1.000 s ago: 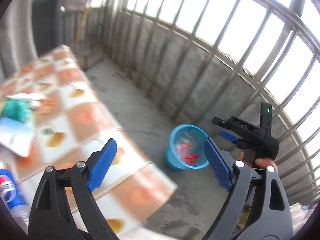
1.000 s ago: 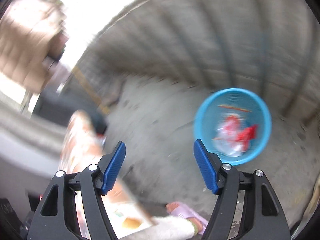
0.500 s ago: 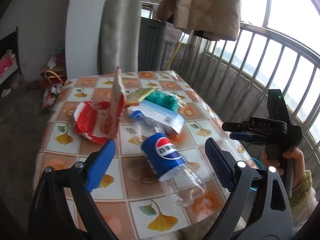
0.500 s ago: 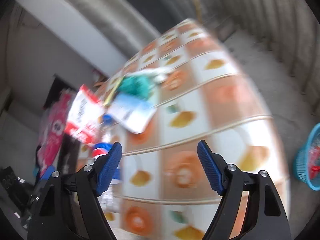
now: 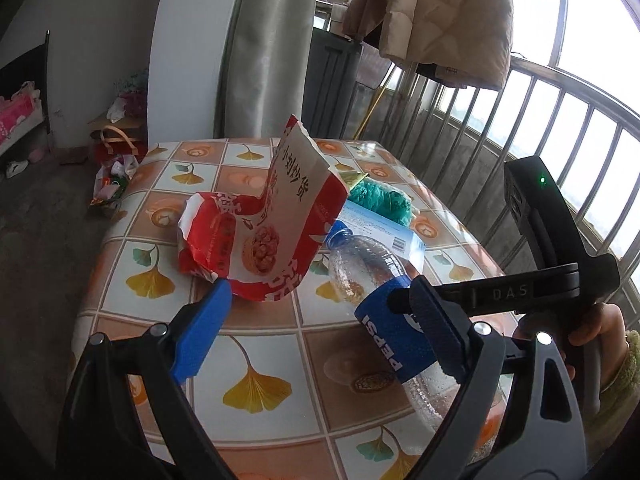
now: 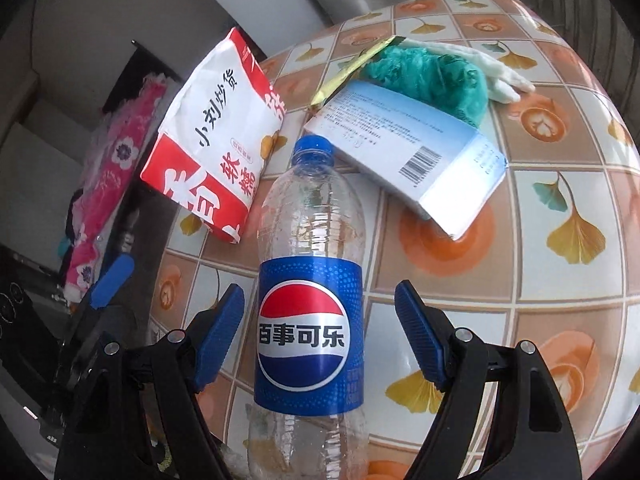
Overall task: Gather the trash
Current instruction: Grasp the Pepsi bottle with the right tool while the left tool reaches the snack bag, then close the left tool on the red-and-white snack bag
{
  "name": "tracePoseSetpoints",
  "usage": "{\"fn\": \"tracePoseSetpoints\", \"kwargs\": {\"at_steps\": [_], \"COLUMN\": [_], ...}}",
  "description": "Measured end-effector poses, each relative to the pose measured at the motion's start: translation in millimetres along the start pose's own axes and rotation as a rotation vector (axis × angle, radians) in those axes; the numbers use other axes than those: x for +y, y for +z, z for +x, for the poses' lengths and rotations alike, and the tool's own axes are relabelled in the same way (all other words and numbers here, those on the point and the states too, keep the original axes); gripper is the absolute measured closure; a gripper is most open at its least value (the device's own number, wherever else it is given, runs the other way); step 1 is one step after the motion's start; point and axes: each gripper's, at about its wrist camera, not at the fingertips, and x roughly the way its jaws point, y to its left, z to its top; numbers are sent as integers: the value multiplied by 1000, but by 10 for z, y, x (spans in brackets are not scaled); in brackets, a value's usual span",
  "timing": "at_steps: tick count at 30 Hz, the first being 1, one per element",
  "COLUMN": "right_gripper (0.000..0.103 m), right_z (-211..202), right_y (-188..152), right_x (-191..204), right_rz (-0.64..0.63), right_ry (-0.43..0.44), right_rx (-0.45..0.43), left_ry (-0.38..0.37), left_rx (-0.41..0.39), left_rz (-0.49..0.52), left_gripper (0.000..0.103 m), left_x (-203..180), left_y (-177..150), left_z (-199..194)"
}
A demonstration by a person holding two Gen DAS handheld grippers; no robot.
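The right gripper (image 6: 318,330) stands wide apart astride the Pepsi bottle (image 6: 310,292), its pads clear of the blue label on both sides. The bottle lies on its side on the worktop (image 6: 552,280), blue cap pointing away from the gripper. Beyond the cap, to its right, lies a pale blue carton (image 6: 412,152), with a teal bundle (image 6: 432,76) behind it. Left of the cap, a red and white snack bag (image 6: 216,128) stands propped up. The left gripper (image 5: 316,334) is open and empty, just short of the bag, with the bottle beside its right finger.
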Motion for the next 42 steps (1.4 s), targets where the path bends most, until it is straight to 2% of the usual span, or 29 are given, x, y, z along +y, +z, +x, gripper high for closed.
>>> {"fn": "tracePoseSetpoints", "kwargs": {"at_steps": [1,3,4,8,14,22,25,28,30,33,36,42], "right_gripper": [30,43,44,45,45,46,46,46,46,46,46,46], "right_z": [58,106,140,157,31,-339,-493,-609,-694,-761,-797,-822], "right_y": [13,19,30,-2,-234,-624,-722,-752,-759,-743,-741,-728], "right_x": [31,70,73,139,102,-243,-435,-625,-758,-914,-1016,-1091], "right_rz": [-4,-15,-19,-61,-80,22,89,146,187,225,246,264], "right_ry": [2,3,7,-7,-10,-45,-74,-106,-114,-118,-115,-111], "right_rx": [7,25,30,37,52,15,-19,-54,-75,-99,-117,-138], "left_ry": [-3,-4,-6,-18,-12,34,53,88,106,127,134,128], "left_rx": [1,6,14,31,46,81,84,86,86,79,80,134], "left_rz": [-1,-3,-9,-35,-25,45,73,89,98,111,106,113], "left_gripper": [19,22,23,30,38,47,54,68,83,97,103,103], "left_x": [23,63,83,151,164,17,-45,-77,-77,-78,-85,-179], "left_y": [-6,-17,-21,-22,-3,76,94,115,138,169,180,89], "left_z": [19,63,88,173,326,594,703,816,877,910,870,563]}}
